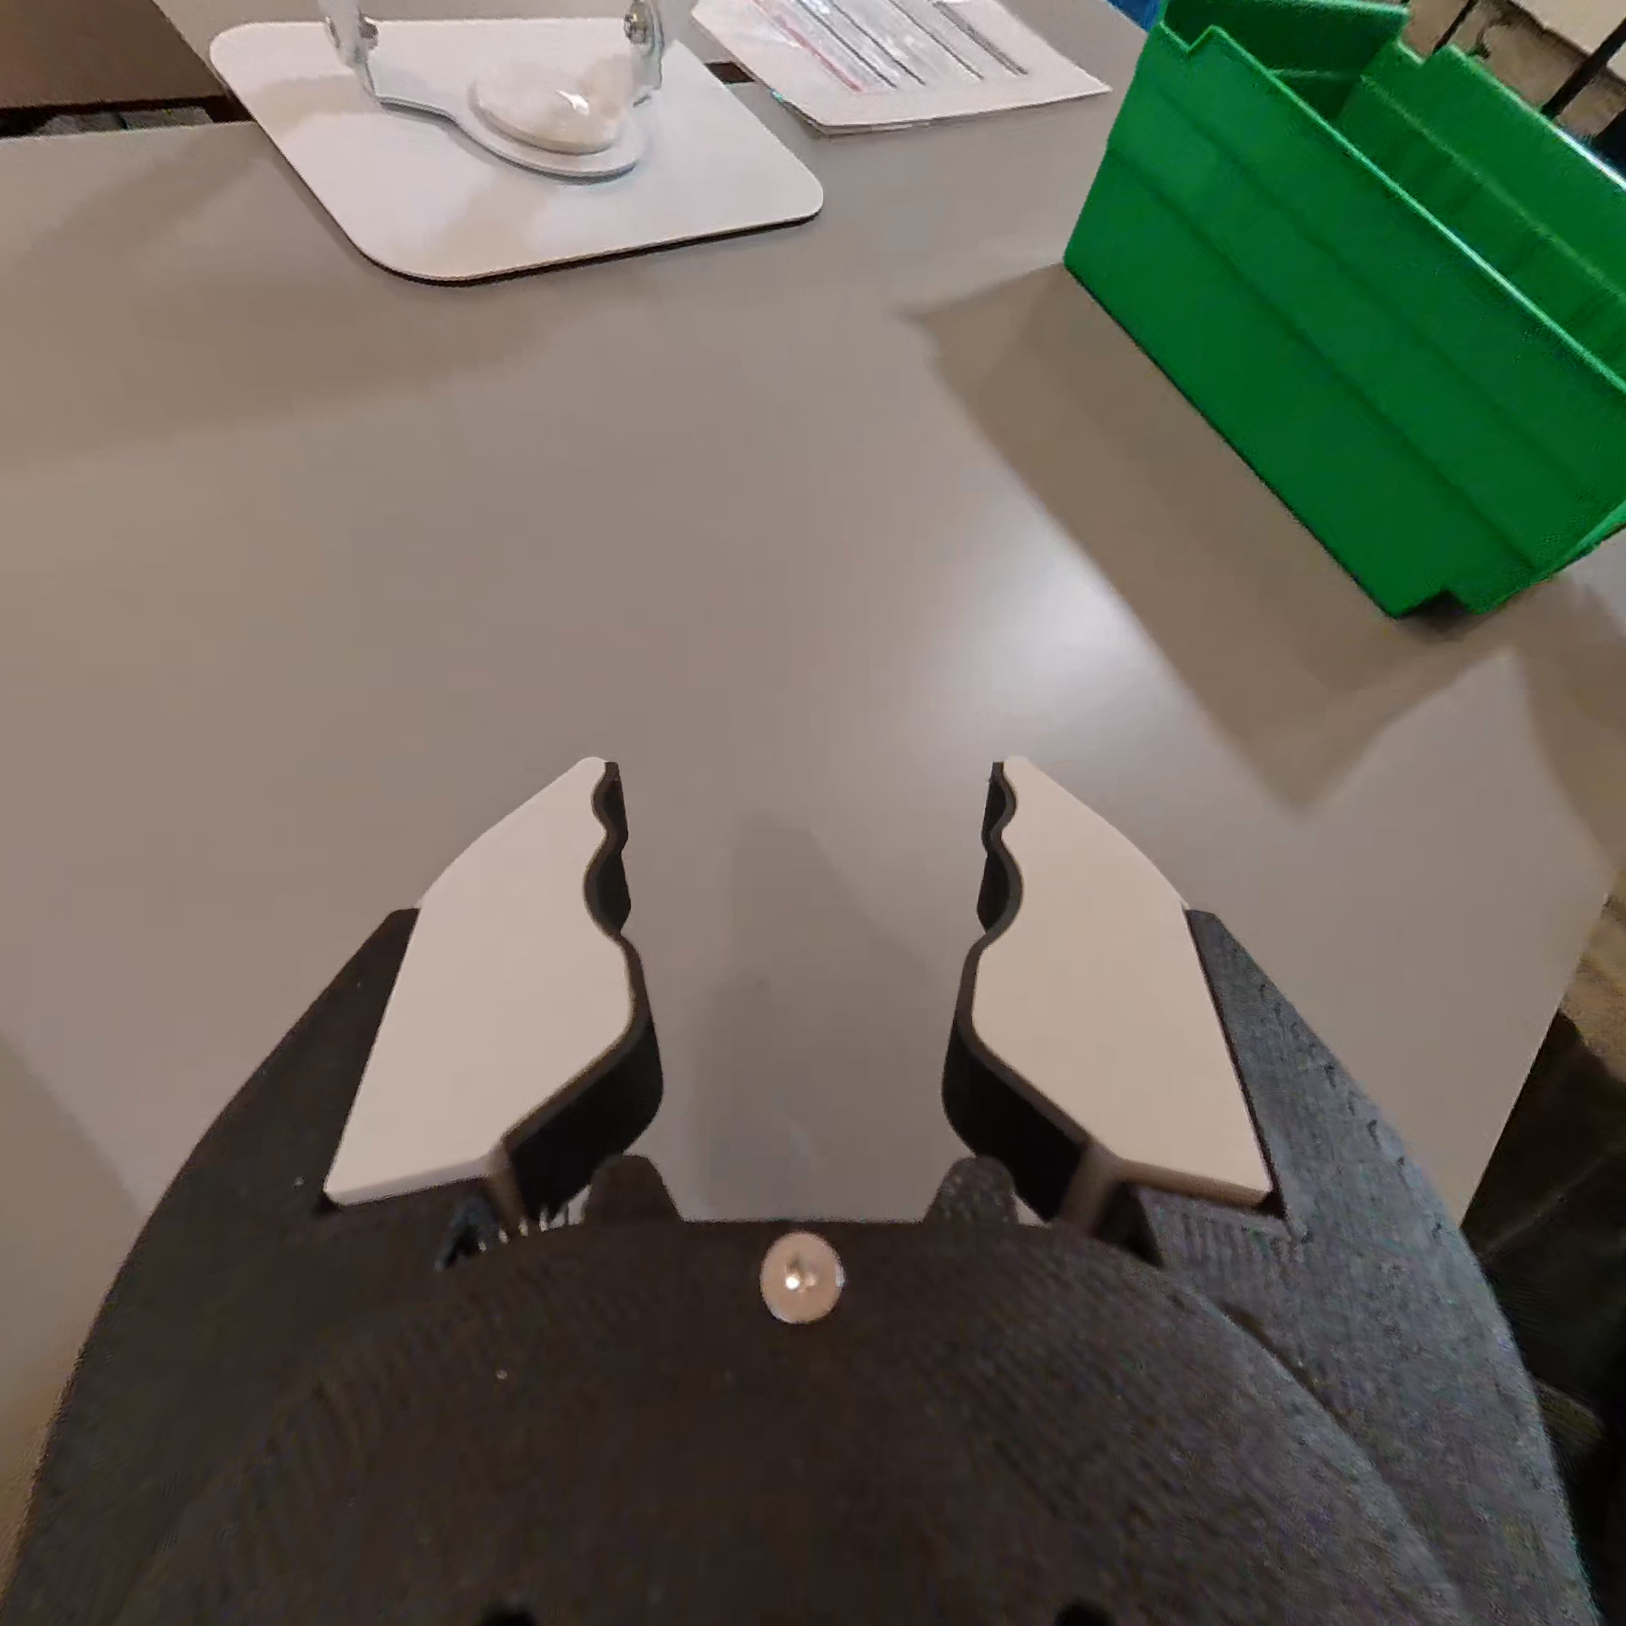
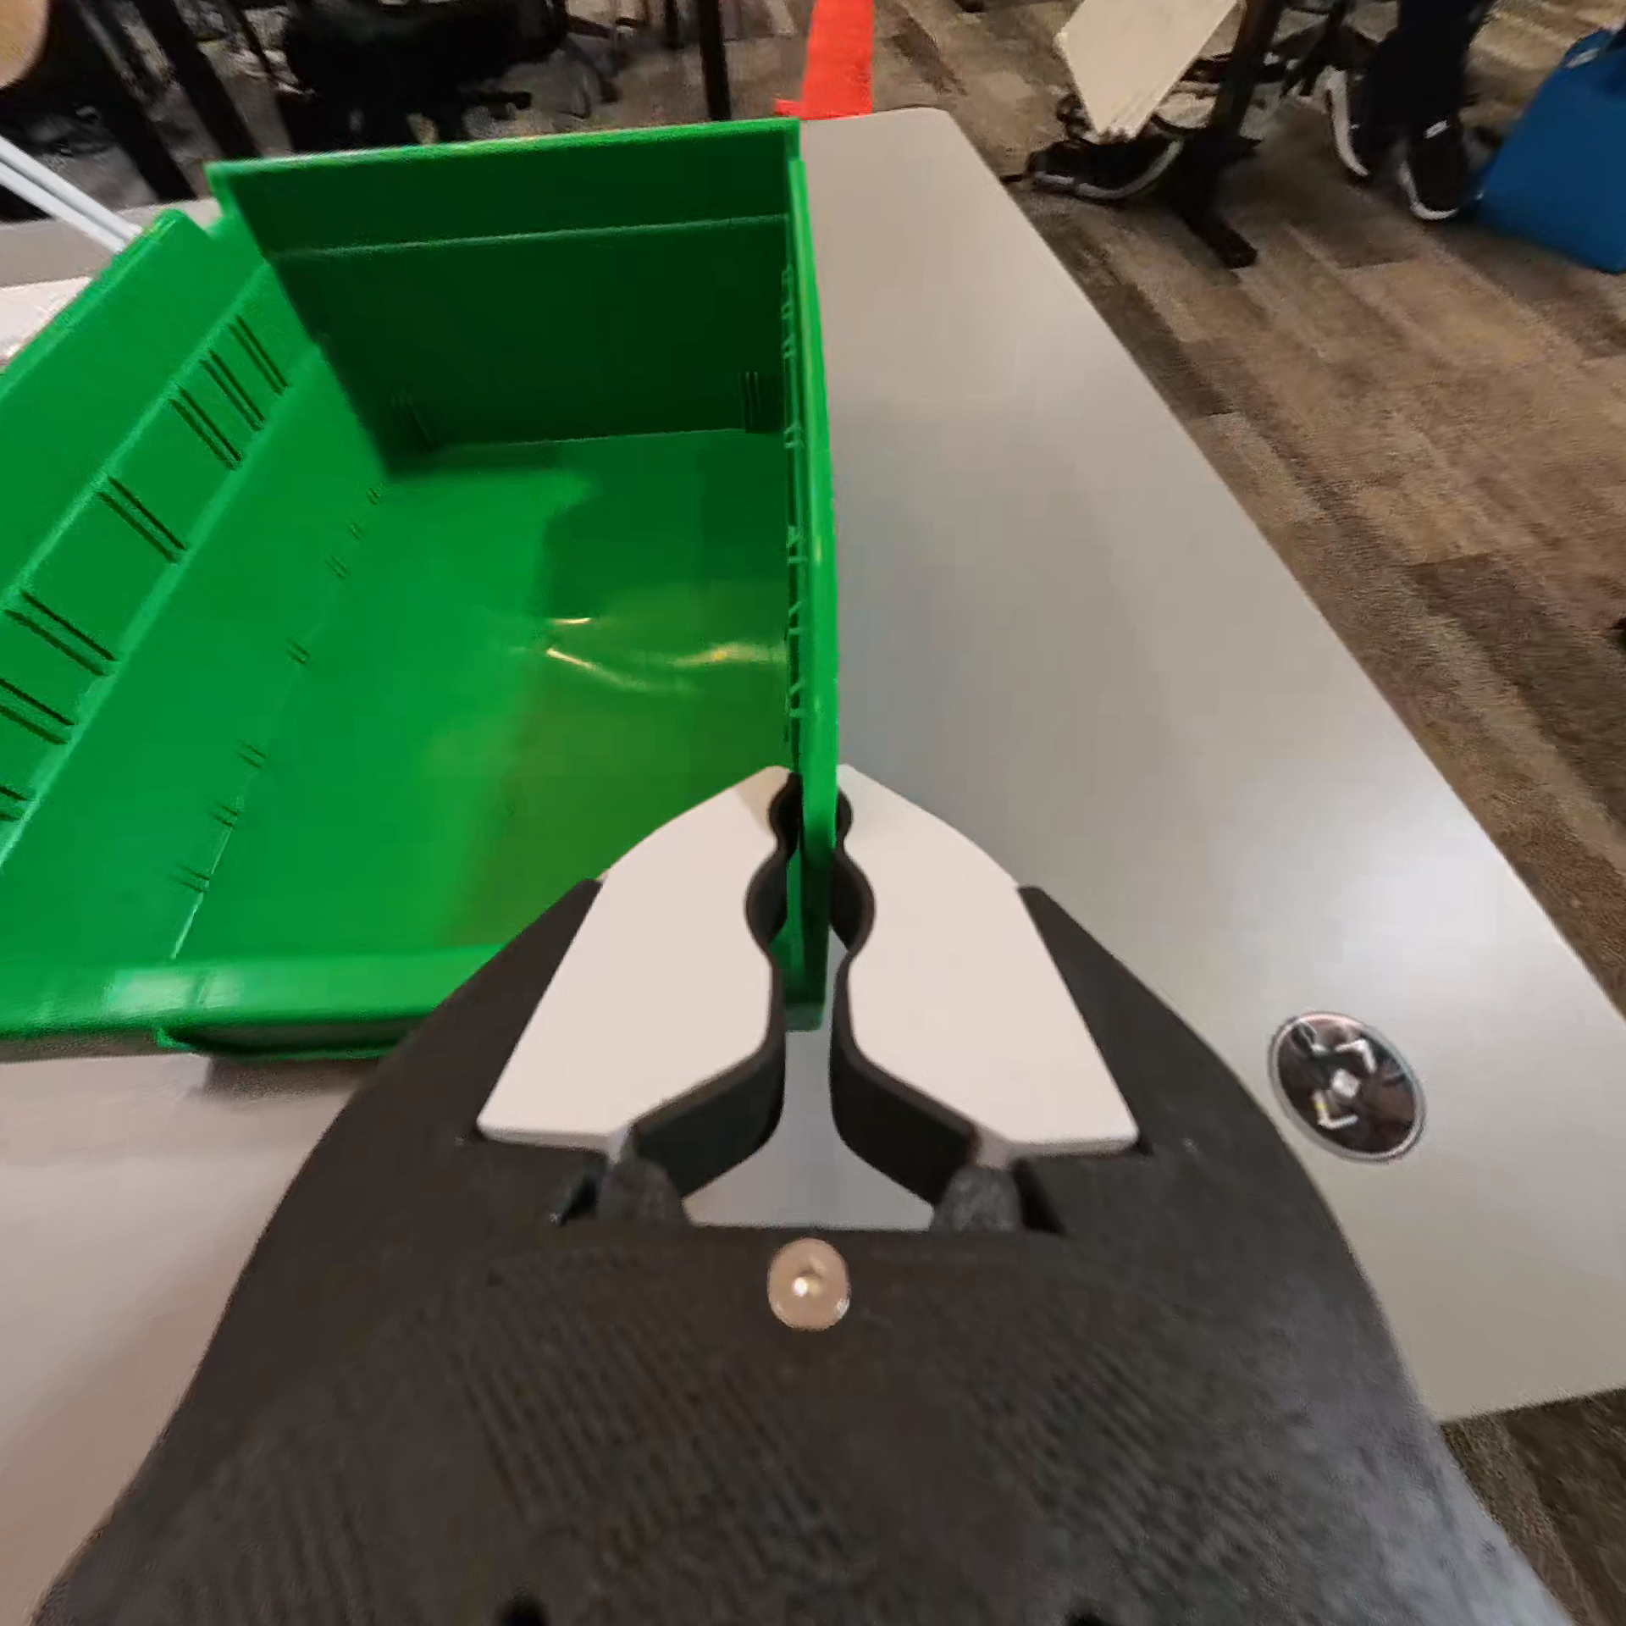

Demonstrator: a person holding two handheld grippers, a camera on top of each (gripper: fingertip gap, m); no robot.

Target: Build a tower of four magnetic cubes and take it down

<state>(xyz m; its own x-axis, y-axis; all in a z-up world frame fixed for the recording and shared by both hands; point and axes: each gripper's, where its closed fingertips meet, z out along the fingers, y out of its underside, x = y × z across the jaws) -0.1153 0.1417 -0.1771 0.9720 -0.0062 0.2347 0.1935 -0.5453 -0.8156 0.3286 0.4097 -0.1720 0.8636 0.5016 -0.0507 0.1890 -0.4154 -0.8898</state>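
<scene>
— Left tongs [image 1: 805, 774]? Spread wide, empty, above grey tabletop [image 1: 528, 528].
— Right tongs [image 2: 816, 779]? Clamped on green bin [image 2: 440, 660] wall, near tabletop edge; wood-look floor [image 2: 1408, 440], orange cone [image 2: 836, 53] beyond.

Green bin [image 1: 1373, 290] and clear stand [image 1: 493, 79] cut off by picture edges.

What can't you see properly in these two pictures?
- Left wrist view: the clear stand on the white mat is cut off by the top edge.
- Left wrist view: the green bin runs off the right edge; its inside is hidden by its wall.
- Right wrist view: the bin's near right corner is hidden by the right gripper.
</scene>
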